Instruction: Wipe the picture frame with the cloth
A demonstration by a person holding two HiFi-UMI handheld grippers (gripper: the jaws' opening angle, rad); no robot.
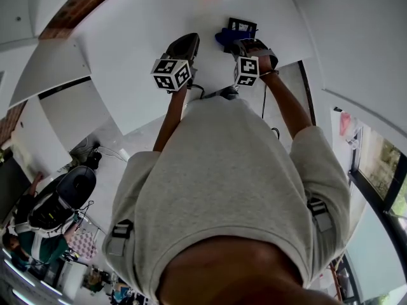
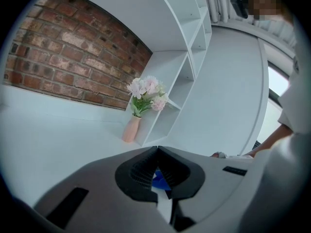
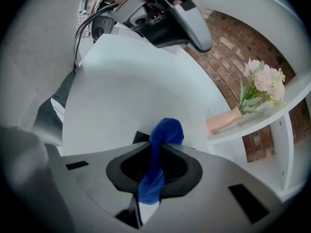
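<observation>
Your right gripper (image 3: 155, 148) pinches the blue cloth (image 3: 167, 130); the picture frame (image 1: 242, 26) sits just beyond it on the surface. Left gripper (image 2: 156, 150) is pressed together, empty. Advise flat, even strokes

**White table carrying a frame and a vase**

The white table (image 1: 127, 68) spreads wide beneath both grippers. A dark picture frame (image 3: 140, 137) sits on it just beyond the jaws of the right gripper (image 3: 156, 147), mostly hidden by the blue cloth (image 3: 165, 130) those jaws pinch. A pink vase of pale flowers (image 2: 131, 128) stands on it well beyond the closed jaws of the left gripper (image 2: 156, 154), slightly to their left, close beside a white shelf unit (image 2: 180, 76)
</observation>
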